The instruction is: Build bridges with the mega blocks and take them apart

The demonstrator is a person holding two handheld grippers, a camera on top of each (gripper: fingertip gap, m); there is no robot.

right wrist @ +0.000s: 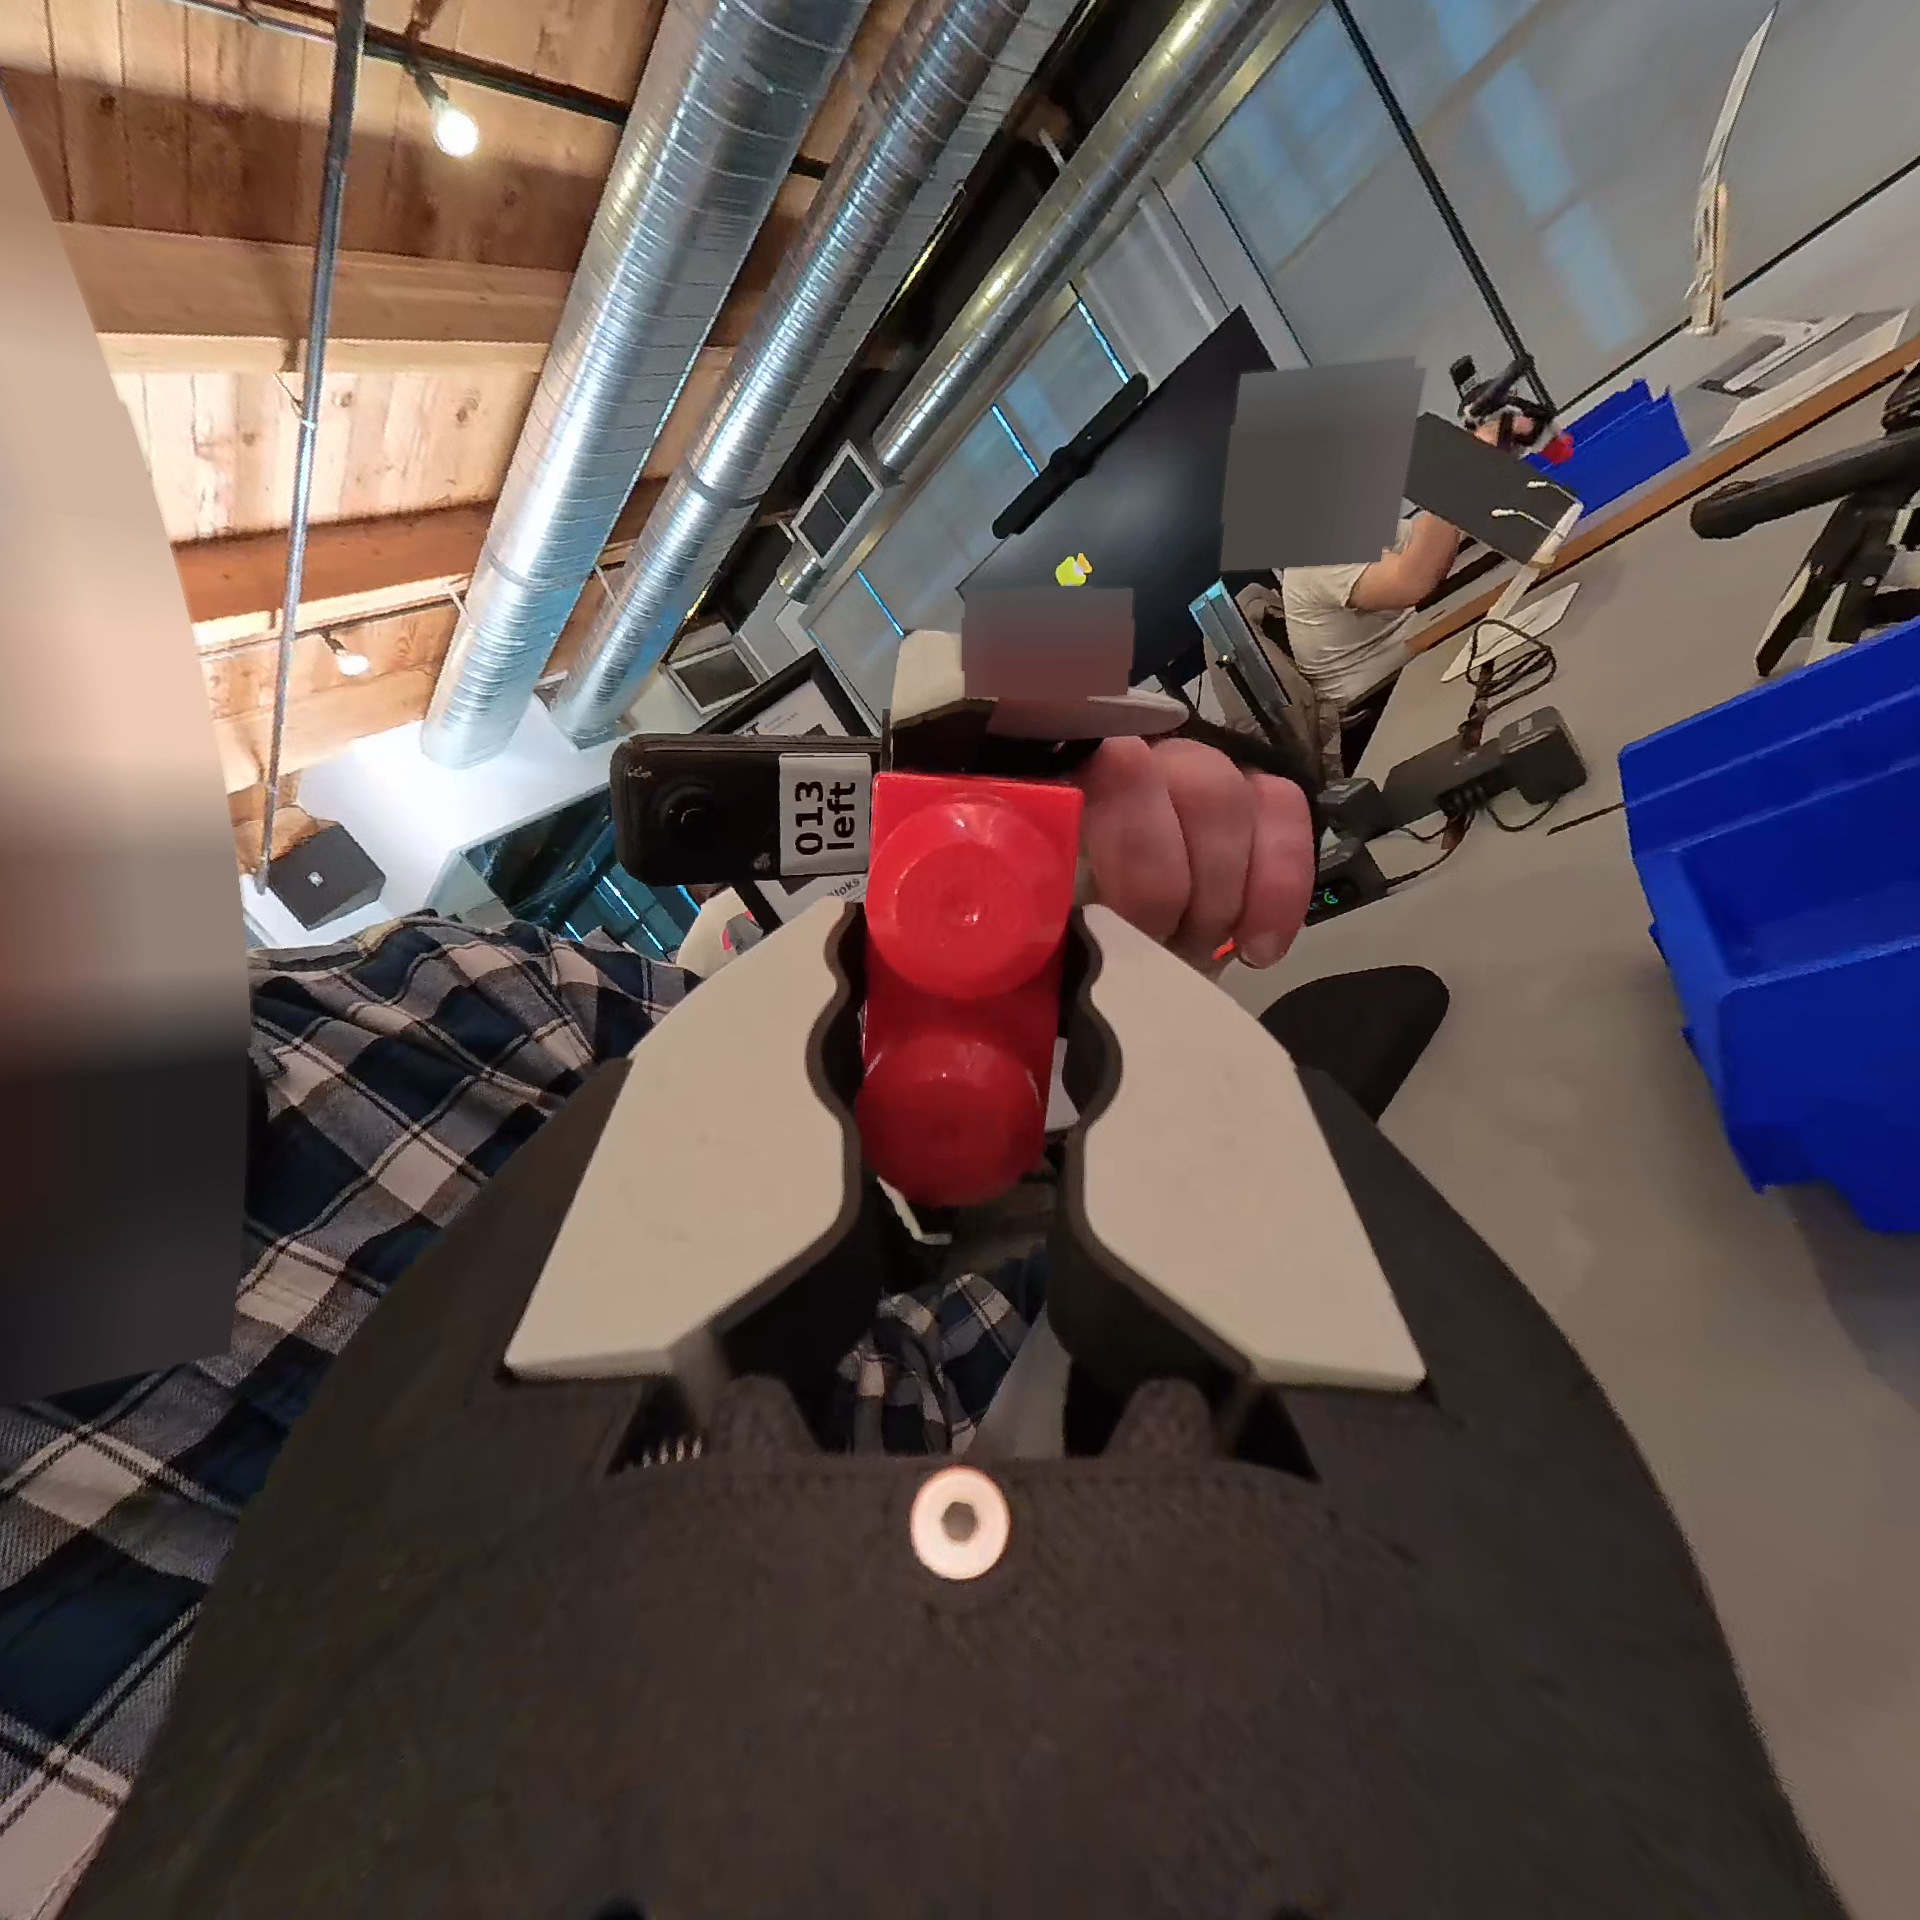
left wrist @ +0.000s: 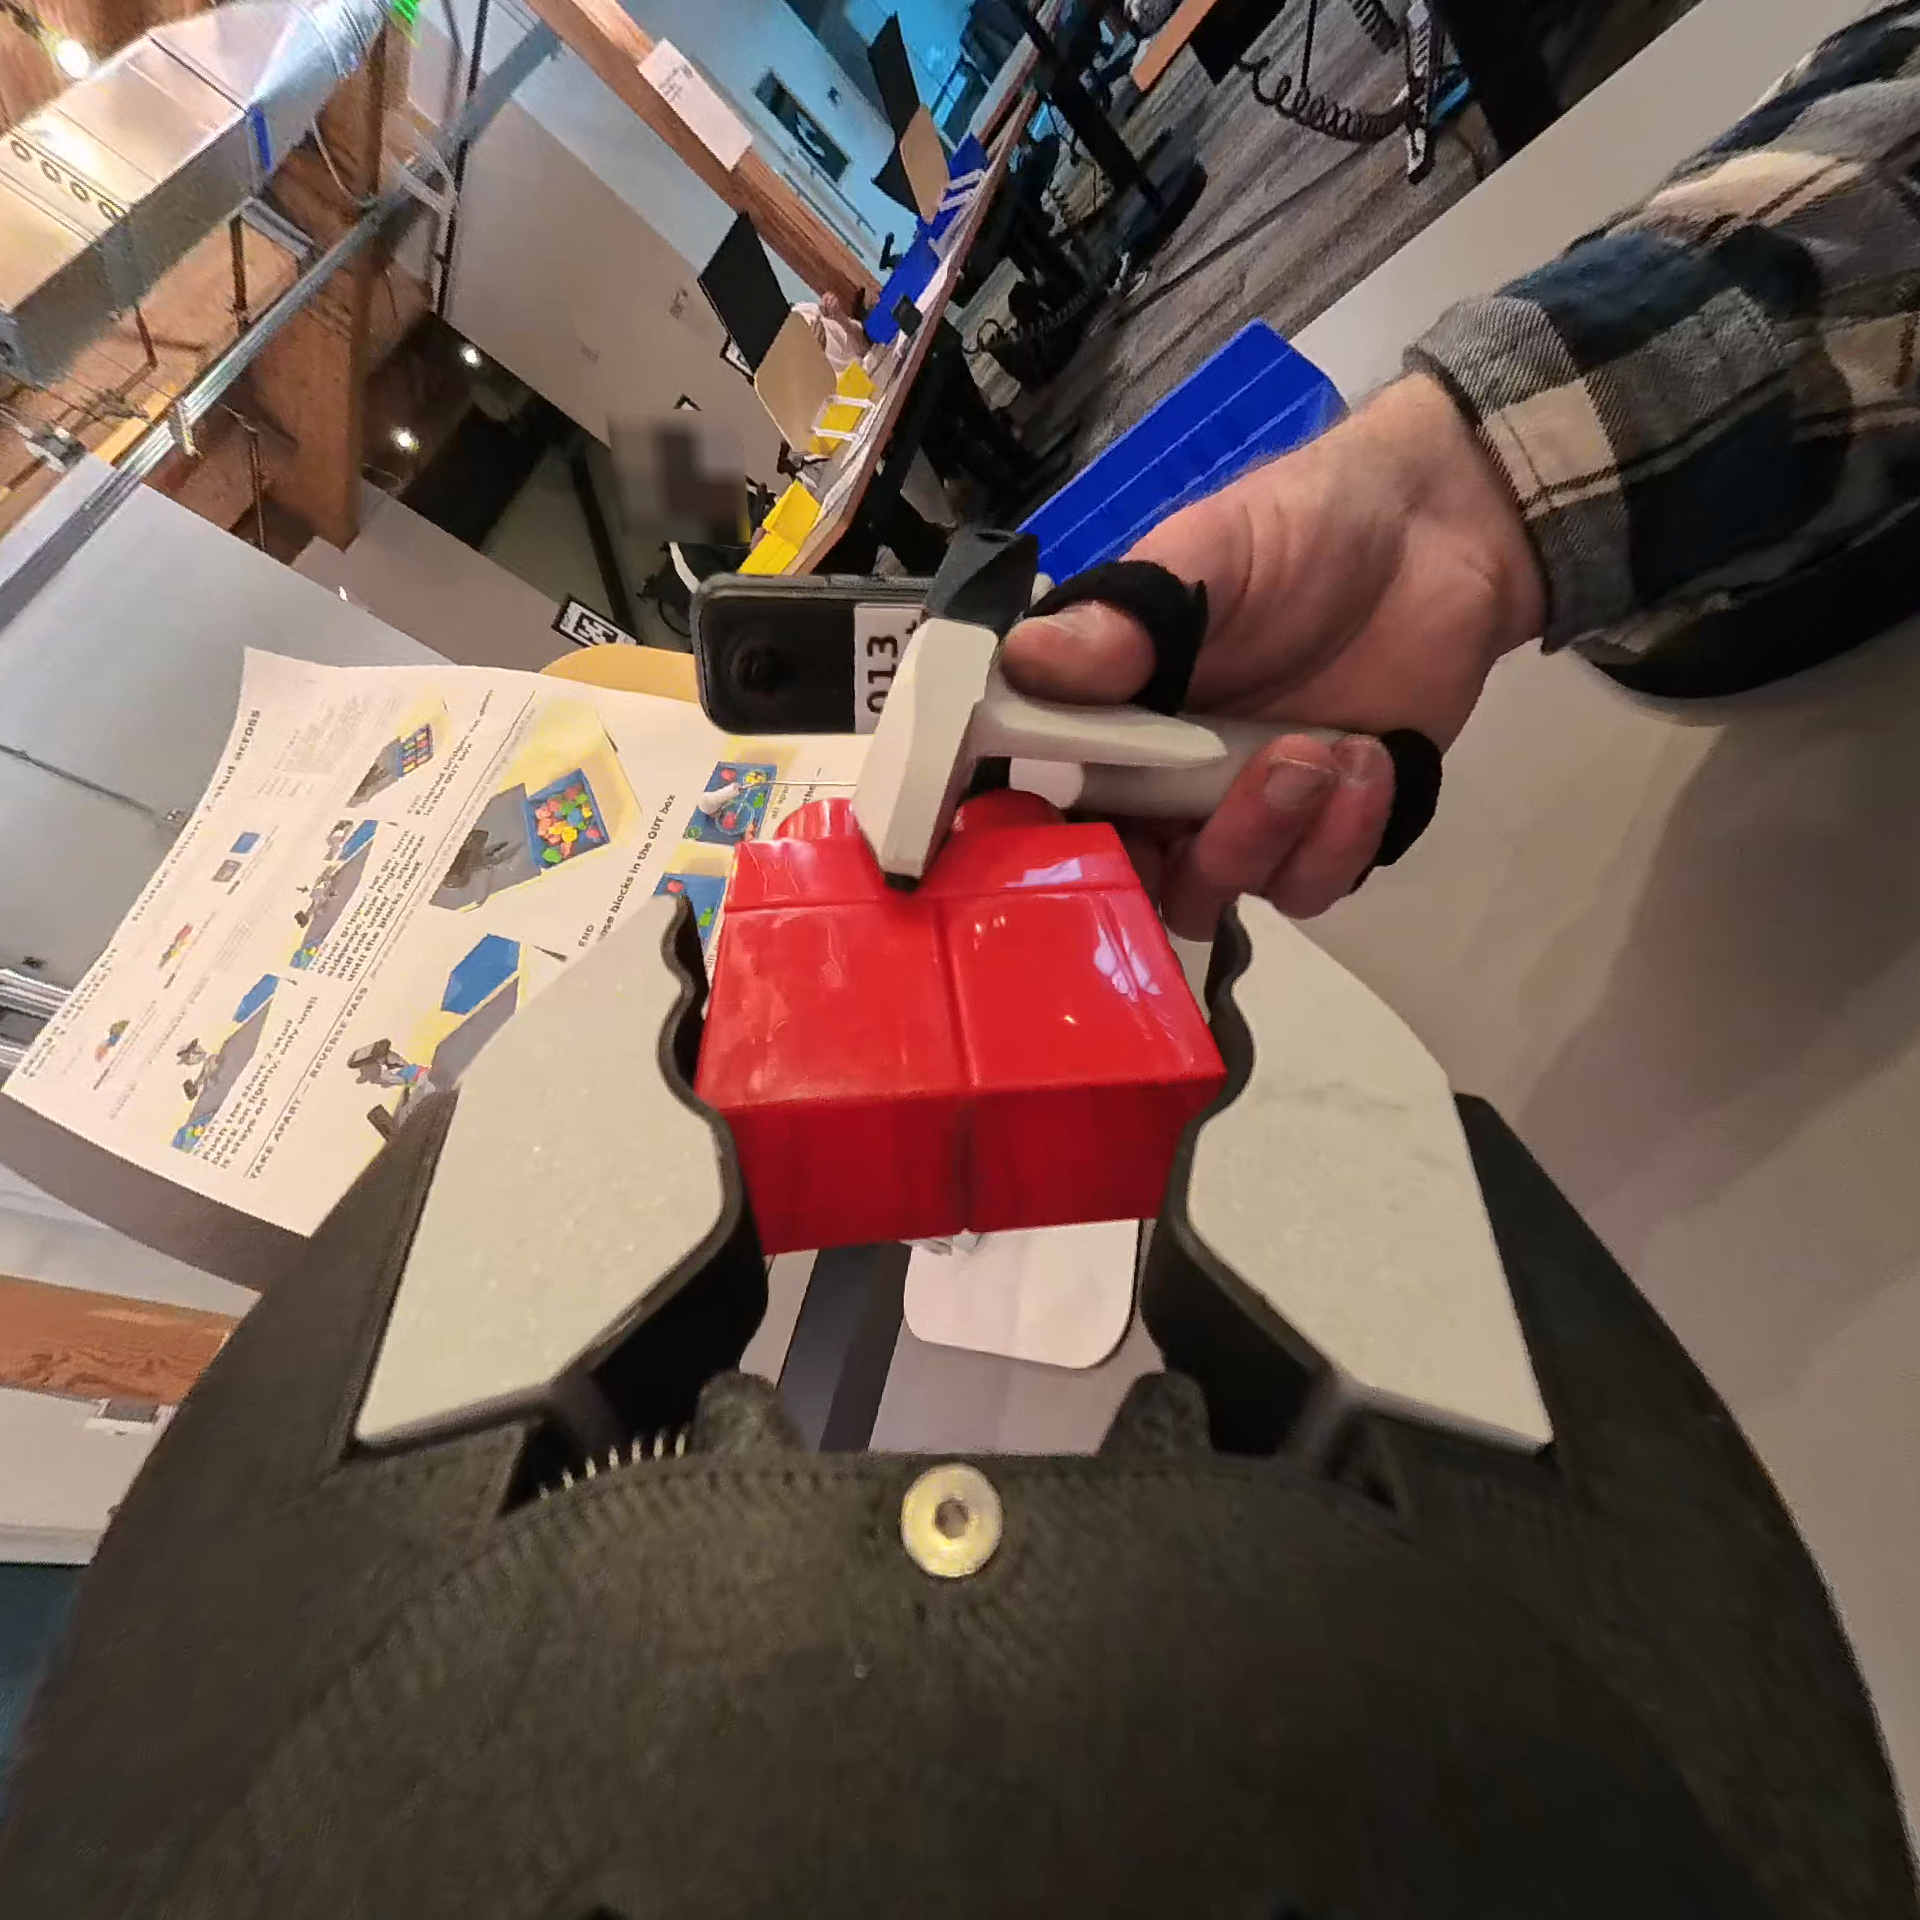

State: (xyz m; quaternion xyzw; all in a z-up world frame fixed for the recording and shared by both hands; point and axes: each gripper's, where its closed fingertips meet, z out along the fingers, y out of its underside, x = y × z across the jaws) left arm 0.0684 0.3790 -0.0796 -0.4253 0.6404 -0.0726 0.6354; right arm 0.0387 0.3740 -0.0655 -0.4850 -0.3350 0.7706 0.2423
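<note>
In the left wrist view, my left gripper (left wrist: 954, 920) is spread wide and shut on a stack of red mega blocks (left wrist: 956, 1049), with a pad on each side of the two lower blocks that sit side by side. A third red block (left wrist: 1039, 862) sits on their far end with its studs pointing away. One white finger (left wrist: 914, 769) of my right gripper lies against that block. In the right wrist view, my right gripper (right wrist: 964, 925) is shut on this red two-stud block (right wrist: 966, 935), studs facing the camera. The stack is held in the air.
A printed instruction sheet (left wrist: 364, 883) lies on the table at the left. A blue bin (right wrist: 1787, 914) stands on the grey table (right wrist: 1558, 1091) at the right and also shows in the left wrist view (left wrist: 1174, 457). A plaid sleeve (left wrist: 1714, 364) and a hand (left wrist: 1351, 623) hold the right gripper. Both grippers' tips are close together, under 4 cm apart.
</note>
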